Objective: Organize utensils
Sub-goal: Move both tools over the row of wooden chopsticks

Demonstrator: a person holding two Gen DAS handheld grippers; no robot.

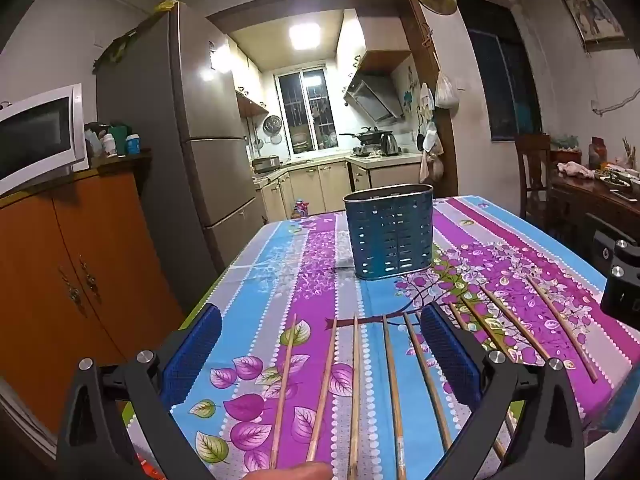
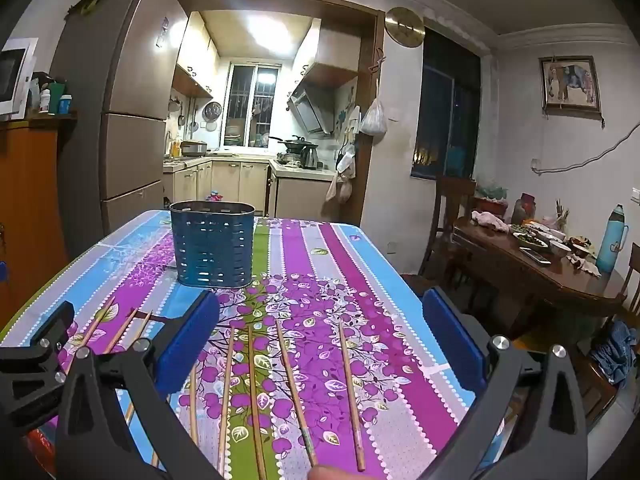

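Note:
Several bamboo chopsticks (image 1: 356,392) lie side by side on a flowered tablecloth (image 1: 280,264), near its front edge; they also show in the right wrist view (image 2: 296,392). A blue perforated utensil holder (image 1: 389,232) stands upright farther back; it also shows in the right wrist view (image 2: 212,244), and looks empty. My left gripper (image 1: 320,344) is open and empty, hovering over the left chopsticks. My right gripper (image 2: 320,336) is open and empty over the right chopsticks. The left gripper shows at the left edge of the right wrist view (image 2: 36,360).
An orange cabinet (image 1: 72,264) with a microwave (image 1: 36,140) and a fridge (image 1: 192,128) stand left of the table. A wooden dining table (image 2: 560,272) with dishes and a thermos is to the right. The kitchen lies behind.

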